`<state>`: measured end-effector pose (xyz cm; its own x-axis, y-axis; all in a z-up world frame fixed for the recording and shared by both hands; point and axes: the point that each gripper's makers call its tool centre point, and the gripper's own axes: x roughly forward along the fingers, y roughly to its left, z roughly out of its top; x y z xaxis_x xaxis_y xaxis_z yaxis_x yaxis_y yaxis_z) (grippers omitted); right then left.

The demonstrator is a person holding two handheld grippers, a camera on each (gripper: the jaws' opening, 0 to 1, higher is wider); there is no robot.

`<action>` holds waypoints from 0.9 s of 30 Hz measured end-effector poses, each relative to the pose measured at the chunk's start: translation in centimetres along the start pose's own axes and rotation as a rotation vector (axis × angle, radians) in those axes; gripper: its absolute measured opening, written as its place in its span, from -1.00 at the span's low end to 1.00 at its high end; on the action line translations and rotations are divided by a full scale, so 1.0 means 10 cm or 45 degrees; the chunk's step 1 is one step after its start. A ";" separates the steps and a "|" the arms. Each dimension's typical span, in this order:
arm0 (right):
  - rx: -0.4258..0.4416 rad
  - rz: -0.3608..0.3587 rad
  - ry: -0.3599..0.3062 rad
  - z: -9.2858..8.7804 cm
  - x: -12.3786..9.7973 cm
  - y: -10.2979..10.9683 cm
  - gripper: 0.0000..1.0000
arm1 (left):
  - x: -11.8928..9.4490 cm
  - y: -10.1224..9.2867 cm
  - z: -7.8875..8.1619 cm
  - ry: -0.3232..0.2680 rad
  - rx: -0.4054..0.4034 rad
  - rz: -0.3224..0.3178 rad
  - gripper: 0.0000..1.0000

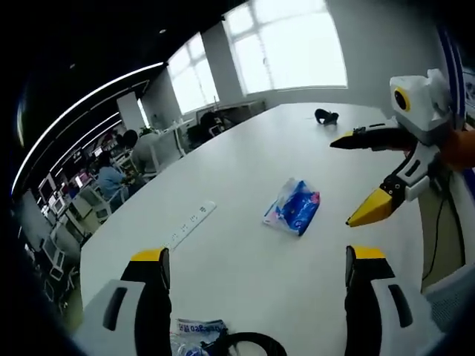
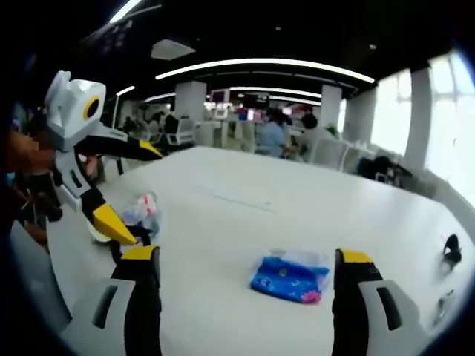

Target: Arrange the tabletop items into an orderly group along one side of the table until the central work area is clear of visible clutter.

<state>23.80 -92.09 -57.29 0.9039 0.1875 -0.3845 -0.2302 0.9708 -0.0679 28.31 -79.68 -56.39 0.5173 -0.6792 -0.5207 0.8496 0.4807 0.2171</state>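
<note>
I can make out very little print. In my left gripper view, the crinkled clear plastic packet with a blue-and-white label [image 1: 199, 328] between my jaws carries blue lettering, too blurred to spell out. The blue-and-white soft plastic pack [image 1: 293, 207] mid-table shows markings I cannot read.

The right gripper [image 2: 249, 261] hangs over the white table [image 2: 312, 208] with its jaws spread wide. A blue packet [image 2: 289, 276] lies flat on the table between them, touching neither jaw. Left of the packet, the left gripper [image 2: 141, 189] reaches in, jaws apart, above a crumpled clear bag [image 2: 142, 211]. Far right of the packet, near the table's edge, sits a small black object [image 2: 451, 248]. Beyond the table, people sit at desks.
</note>
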 end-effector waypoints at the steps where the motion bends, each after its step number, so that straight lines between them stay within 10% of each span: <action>1: 0.008 -0.001 -0.012 0.03 -0.01 0.02 0.90 | -0.03 0.02 0.00 -0.003 -0.006 0.003 0.97; 27: -0.032 0.114 -0.040 0.18 0.08 0.82 0.81 | -0.81 0.43 -0.37 -0.054 -0.116 0.136 0.97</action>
<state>23.26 -83.76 -56.48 0.8900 0.2783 -0.3611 -0.3193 0.9459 -0.0579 27.39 -70.06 -54.35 0.6096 -0.6434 -0.4631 0.7778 0.5983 0.1925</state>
